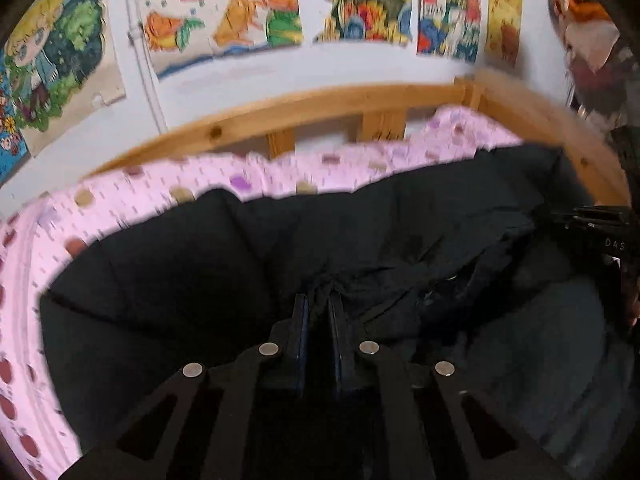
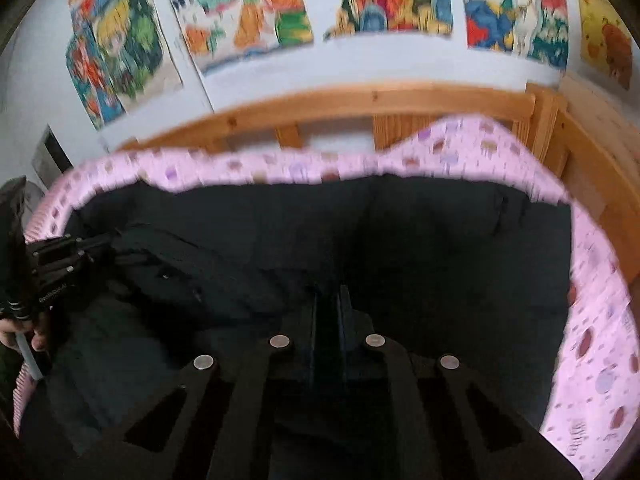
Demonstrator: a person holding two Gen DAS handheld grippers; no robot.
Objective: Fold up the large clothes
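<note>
A large black garment [image 1: 208,264] lies spread on a pink patterned bed sheet [image 1: 48,216]; it also fills the right wrist view [image 2: 440,248]. My left gripper [image 1: 319,300] is shut on a bunched fold of the black garment. My right gripper [image 2: 329,292] is closed to a narrow gap with black cloth between its fingers. The right gripper shows at the right edge of the left wrist view [image 1: 600,232]. The left gripper shows at the left edge of the right wrist view [image 2: 60,260], held by a hand. Both views are blurred.
A wooden bed rail [image 1: 320,108] runs behind the sheet, turning a corner at the right [image 2: 560,120]. Colourful posters [image 1: 224,12] hang on the white wall above. The pink sheet [image 2: 600,340] borders the garment on the right.
</note>
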